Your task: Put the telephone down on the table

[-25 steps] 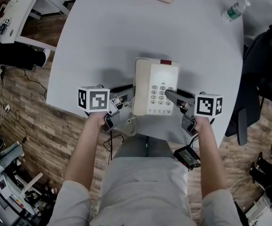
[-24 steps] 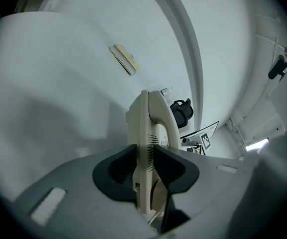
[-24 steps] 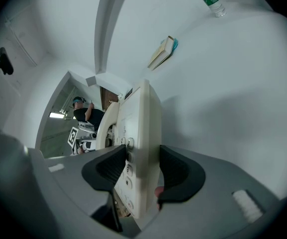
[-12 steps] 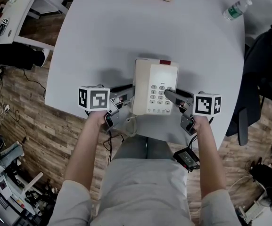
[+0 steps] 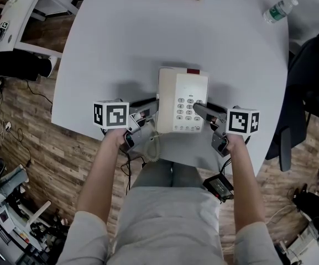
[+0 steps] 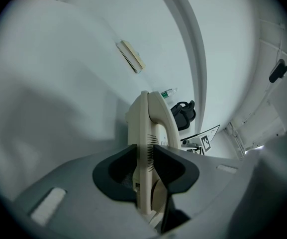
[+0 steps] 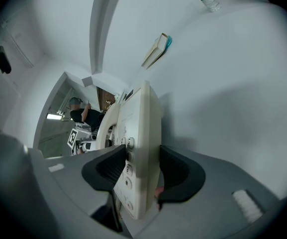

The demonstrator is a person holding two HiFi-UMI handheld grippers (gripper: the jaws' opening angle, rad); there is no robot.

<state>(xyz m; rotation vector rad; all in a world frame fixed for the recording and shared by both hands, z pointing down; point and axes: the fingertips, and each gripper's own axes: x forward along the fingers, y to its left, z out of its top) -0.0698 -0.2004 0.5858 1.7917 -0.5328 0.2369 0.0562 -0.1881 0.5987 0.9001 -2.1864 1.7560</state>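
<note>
Little shifts: telephone [image 5: 183,100] stays near the tabletop's [image 5: 120,37] near edge, left gripper [image 5: 148,110] and right gripper [image 5: 203,115] both pinching it; release seemingly pending.

Both grippers clamped, arms reaching forward

The left gripper [image 6: 144,163] has its jaws closed on one side edge of the telephone [image 5: 182,101], and the right gripper [image 7: 142,171] pinches the opposite, keypad edge. A marker cube [image 5: 110,115] sits just behind each pair of jaws. The bare left forearm [image 5: 101,170] and right forearm [image 5: 242,175] trail back, roughly parallel.
</note>
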